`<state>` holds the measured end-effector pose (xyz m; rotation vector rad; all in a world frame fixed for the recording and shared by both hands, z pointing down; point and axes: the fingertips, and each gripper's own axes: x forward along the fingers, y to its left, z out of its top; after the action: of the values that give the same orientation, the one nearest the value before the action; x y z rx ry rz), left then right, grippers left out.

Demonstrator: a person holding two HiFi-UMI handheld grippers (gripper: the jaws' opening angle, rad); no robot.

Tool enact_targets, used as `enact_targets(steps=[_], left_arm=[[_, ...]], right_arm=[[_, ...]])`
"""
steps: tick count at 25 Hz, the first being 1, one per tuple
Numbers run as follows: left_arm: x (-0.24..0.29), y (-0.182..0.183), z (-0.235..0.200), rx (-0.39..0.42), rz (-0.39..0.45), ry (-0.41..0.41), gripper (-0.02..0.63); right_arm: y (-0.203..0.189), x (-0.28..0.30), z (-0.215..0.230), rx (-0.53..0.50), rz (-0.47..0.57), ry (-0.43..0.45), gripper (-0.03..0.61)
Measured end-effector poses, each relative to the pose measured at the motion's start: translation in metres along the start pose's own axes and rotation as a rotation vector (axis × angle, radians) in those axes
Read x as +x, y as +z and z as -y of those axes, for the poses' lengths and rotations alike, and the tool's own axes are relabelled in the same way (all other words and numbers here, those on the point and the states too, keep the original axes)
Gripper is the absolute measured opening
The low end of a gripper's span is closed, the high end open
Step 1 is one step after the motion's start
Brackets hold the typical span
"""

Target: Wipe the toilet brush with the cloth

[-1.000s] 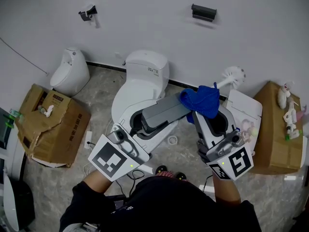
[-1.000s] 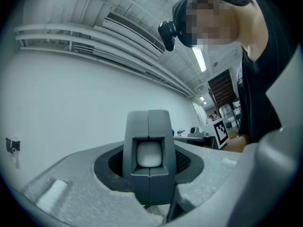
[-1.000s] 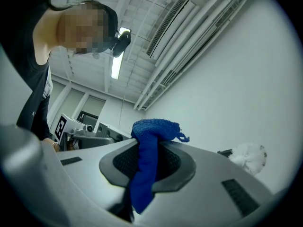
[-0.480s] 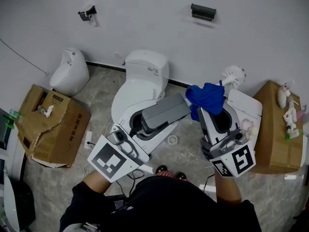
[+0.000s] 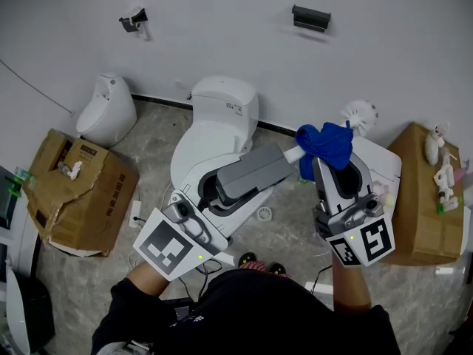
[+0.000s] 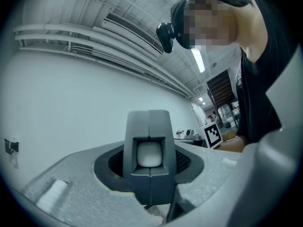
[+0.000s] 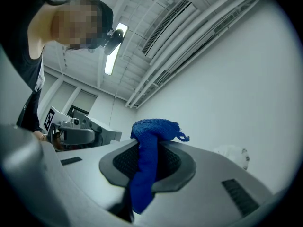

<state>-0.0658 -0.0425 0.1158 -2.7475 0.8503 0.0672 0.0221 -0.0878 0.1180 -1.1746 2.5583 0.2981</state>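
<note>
The right gripper (image 5: 324, 164) has carried the cloth (image 5: 324, 145) rightward, apparently along the toilet brush (image 5: 361, 115), nearer its head.

Floor (image 5: 284, 224) bears toilet (image 5: 222, 120); cardboard box (image 5: 77, 191)

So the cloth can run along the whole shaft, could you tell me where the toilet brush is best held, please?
I'd grip the toilet brush at its handle end, coming from the person's left, as the left gripper does: the slim straight shaft suits closed jaws, and the bristle head is left free for the cloth.
</note>
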Motion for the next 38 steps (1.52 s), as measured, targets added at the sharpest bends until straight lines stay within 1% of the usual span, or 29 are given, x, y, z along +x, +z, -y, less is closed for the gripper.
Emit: enact_targets(steps=[16, 30, 38], left_arm=[[-0.001, 0.002, 0.002, 0.027, -0.011, -0.002, 0.172], [0.001, 0.005, 0.002, 0.02, -0.003, -0.009, 0.172], [0.001, 0.005, 0.003, 0.019, -0.014, -0.014, 0.172]], right_arm=[[-0.007, -0.003, 0.038, -0.027, -0.027, -0.09, 0.076], [-0.011, -0.007, 0.069, -0.041, -0.046, -0.162, 0.075], [-0.013, -0.009, 0.079, -0.049, -0.067, -0.192, 0.075]])
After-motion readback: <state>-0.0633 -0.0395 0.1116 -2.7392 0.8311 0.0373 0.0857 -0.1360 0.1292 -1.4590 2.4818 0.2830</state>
